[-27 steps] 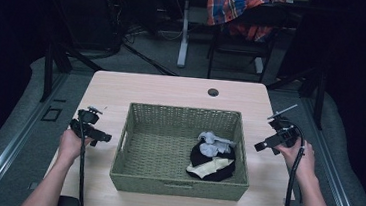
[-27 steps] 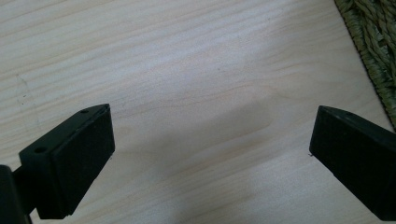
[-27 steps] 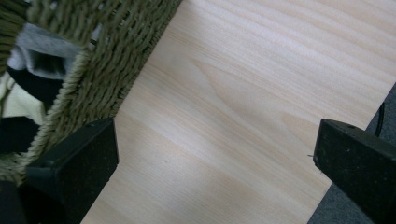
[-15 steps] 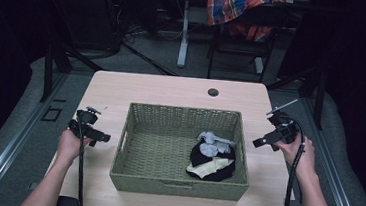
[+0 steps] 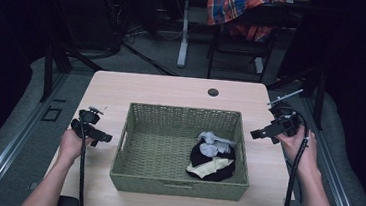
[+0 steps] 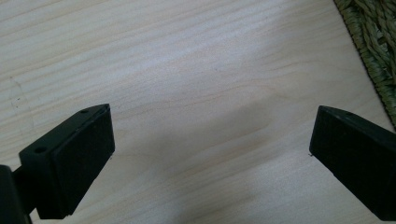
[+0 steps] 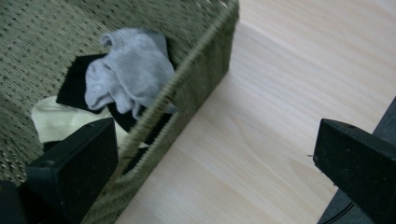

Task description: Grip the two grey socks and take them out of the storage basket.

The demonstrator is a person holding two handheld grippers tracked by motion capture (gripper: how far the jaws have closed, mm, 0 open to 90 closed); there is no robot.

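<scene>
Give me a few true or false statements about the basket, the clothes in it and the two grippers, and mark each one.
1. The woven basket stands in the middle of the table. True.
2. The grey sock lies on the bare table. False: it lies inside the basket, on top of the black garment.
3. The right gripper is open and holds nothing. True.
4. The left gripper is clamped on the basket's rim. False: its jaws are wide apart over bare wood, beside the basket.
5. The clothes are in the basket's left half. False: they lie in its right half, nearer the right gripper.
</scene>
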